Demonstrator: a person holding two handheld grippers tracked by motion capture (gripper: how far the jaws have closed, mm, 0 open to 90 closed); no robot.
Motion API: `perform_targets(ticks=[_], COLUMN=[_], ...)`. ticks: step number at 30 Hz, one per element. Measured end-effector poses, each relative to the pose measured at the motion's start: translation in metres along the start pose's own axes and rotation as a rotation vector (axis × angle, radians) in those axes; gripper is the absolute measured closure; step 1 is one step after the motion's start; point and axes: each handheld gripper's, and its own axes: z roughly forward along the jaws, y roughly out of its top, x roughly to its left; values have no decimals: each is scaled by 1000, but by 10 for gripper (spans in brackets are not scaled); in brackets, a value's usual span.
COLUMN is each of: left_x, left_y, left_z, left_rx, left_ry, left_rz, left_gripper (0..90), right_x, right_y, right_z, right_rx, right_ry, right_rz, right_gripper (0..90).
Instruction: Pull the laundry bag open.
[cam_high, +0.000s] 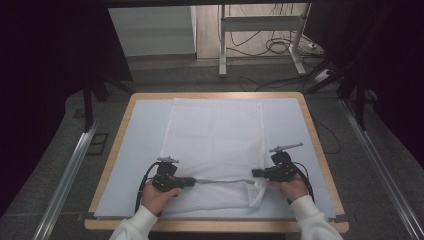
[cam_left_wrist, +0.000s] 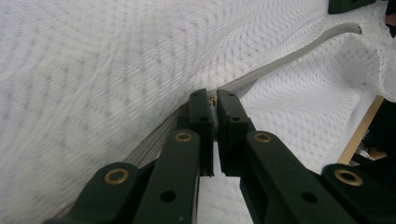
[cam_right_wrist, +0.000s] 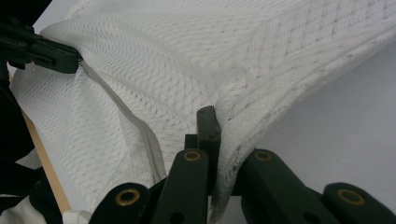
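Note:
A white mesh bag (cam_high: 215, 135) lies flat on the table's pale mat (cam_high: 142, 130). A grey zipper (cam_high: 225, 181) runs across the bag's near end. My left gripper (cam_high: 191, 181) is at the zipper's left end, shut on the small zipper pull (cam_left_wrist: 214, 100); the jaws (cam_left_wrist: 214, 106) stand almost together around it. My right gripper (cam_high: 255, 173) is shut on the bag's near right edge, and a lifted fold of mesh (cam_right_wrist: 243, 116) is pinched between its jaws (cam_right_wrist: 217, 133), covering one fingertip. The zipper (cam_right_wrist: 135, 123) runs from there toward the left gripper (cam_right_wrist: 42, 49).
The mat sits on a wooden tabletop (cam_high: 311, 125) whose near edge is just below my hands. Beyond the table are a white desk frame (cam_high: 260, 30), floor cables (cam_high: 280, 47) and dark curtains on both sides. Metal rails (cam_high: 70, 170) flank the table.

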Motion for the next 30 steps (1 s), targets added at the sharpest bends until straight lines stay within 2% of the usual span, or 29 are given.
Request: perform_targets(ticks=[30], left_x=[10], left_y=[-6], left_z=[-13], left_rx=[-7], left_ry=[6], left_rz=[-21], left_gripper=[861], right_x=[0], right_y=[0], right_z=[1], right_rx=[3], right_ry=[3], right_rz=[1], right_gripper=[883])
